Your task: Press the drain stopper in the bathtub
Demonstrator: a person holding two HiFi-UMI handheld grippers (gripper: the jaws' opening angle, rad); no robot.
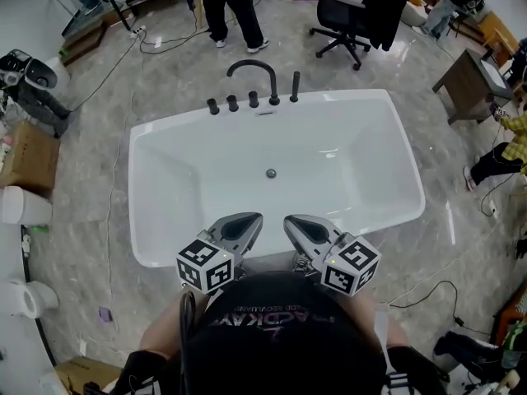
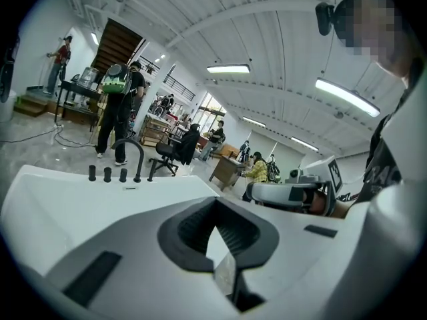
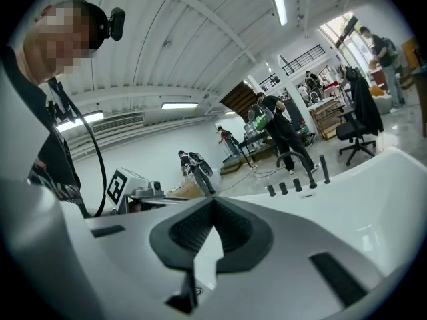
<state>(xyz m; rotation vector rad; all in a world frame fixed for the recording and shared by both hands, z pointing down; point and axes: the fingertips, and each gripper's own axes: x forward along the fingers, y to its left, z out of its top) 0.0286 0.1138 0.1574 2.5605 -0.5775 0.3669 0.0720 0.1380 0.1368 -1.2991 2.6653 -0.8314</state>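
Nearest, the left gripper (image 1: pixel 245 223) and right gripper (image 1: pixel 298 224) are held side by side over the near edge of the bathtub (image 1: pixel 346 101). Each pair of jaws is brought together, with nothing gripped. Farther out, well apart from both, the drain stopper (image 1: pixel 271 173) is seen on the tub floor, with the faucet (image 1: pixel 252 72) beyond.

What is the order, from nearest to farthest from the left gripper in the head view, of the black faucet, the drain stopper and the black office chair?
1. The drain stopper, on the bottom of the bathtub, just ahead of the left gripper.
2. The black faucet, on the bathtub's far rim.
3. The black office chair, beyond the bathtub, to the right.
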